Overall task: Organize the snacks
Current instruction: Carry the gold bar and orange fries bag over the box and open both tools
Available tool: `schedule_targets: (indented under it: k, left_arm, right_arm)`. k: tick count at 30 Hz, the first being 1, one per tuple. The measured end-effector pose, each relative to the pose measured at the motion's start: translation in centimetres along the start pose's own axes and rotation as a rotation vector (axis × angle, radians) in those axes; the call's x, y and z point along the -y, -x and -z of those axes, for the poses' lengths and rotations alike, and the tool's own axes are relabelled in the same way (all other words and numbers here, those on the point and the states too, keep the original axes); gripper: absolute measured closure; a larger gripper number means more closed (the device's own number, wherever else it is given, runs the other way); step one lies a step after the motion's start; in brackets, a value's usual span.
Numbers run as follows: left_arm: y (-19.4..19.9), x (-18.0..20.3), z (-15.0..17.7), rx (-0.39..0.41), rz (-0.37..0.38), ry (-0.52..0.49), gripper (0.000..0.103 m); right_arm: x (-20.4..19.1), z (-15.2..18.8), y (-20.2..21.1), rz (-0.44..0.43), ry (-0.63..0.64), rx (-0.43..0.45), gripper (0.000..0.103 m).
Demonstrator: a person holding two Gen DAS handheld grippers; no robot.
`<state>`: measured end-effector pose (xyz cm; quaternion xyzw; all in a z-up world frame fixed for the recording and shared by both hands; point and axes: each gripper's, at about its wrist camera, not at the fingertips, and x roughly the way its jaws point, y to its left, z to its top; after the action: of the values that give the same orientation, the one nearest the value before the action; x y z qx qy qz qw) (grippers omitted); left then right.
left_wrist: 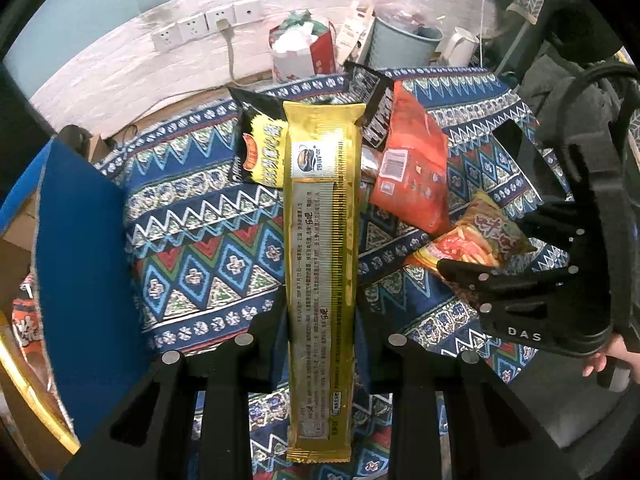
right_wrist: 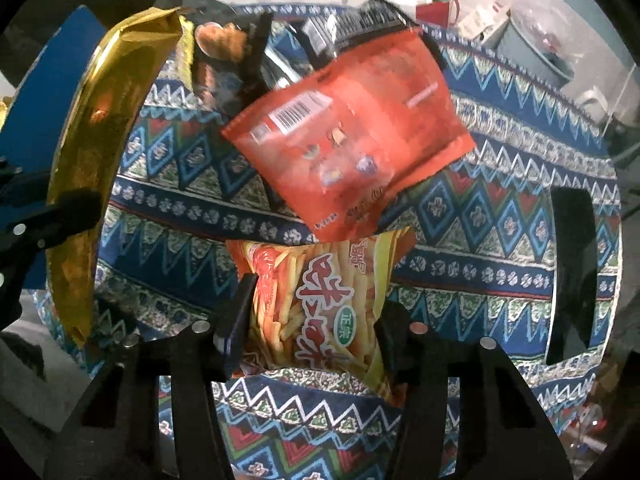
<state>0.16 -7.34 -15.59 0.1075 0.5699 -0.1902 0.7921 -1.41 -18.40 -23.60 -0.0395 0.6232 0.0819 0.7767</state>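
Note:
My left gripper [left_wrist: 320, 332] is shut on a long gold snack packet [left_wrist: 322, 248] and holds it lengthwise above the patterned cloth; the packet also shows in the right wrist view [right_wrist: 96, 152]. My right gripper [right_wrist: 312, 320] is shut on a fries snack bag [right_wrist: 320, 304], which also shows in the left wrist view [left_wrist: 480, 236]. An orange-red bag [right_wrist: 352, 132] lies just beyond it. A black and yellow bag [left_wrist: 260, 148] and a black bag [left_wrist: 372, 108] lie farther back.
A blue box wall [left_wrist: 80, 260] stands at the left, with more snacks beside it. The patterned cloth [left_wrist: 200, 248] covers the table. A grey bucket [left_wrist: 404, 40], a red-white bag [left_wrist: 304, 48] and a white kettle [left_wrist: 460, 46] stand at the back by the wall.

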Motion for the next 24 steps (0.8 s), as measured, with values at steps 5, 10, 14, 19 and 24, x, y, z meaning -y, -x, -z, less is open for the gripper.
schedule_targets:
  k: [5,10,14,19,24]
  left_arm:
    - [1.7,-0.3,0.0,0.040,-0.032,-0.006,0.074]
    - [3.5,-1.0,0.0,0.082,-0.061,0.002,0.074]
    - [5.3,-1.7,-0.2,0.126,-0.076,0.017,0.074]
    - [7.3,-2.7,-0.1,0.165,-0.085,0.034,0.074]
    - [9.2,-4.1,0.1,0.191,-0.081,0.065,0.074]
  right_arm:
    - [-1.0,-0.5,2.6,-0.006,0.002,0.068,0.051]
    - [-1.3,-1.0,5.5,-0.011,0.004,0.139,0.051]
    - [-1.3,-1.8,7.2,-0.023,0.010,0.187,0.051]
    - [-2.5,-2.8,9.4,-0.036,0.023,0.237,0.051]
    - [-3.1,-3.6,10.8,-0.052,0.039,0.287,0.051]
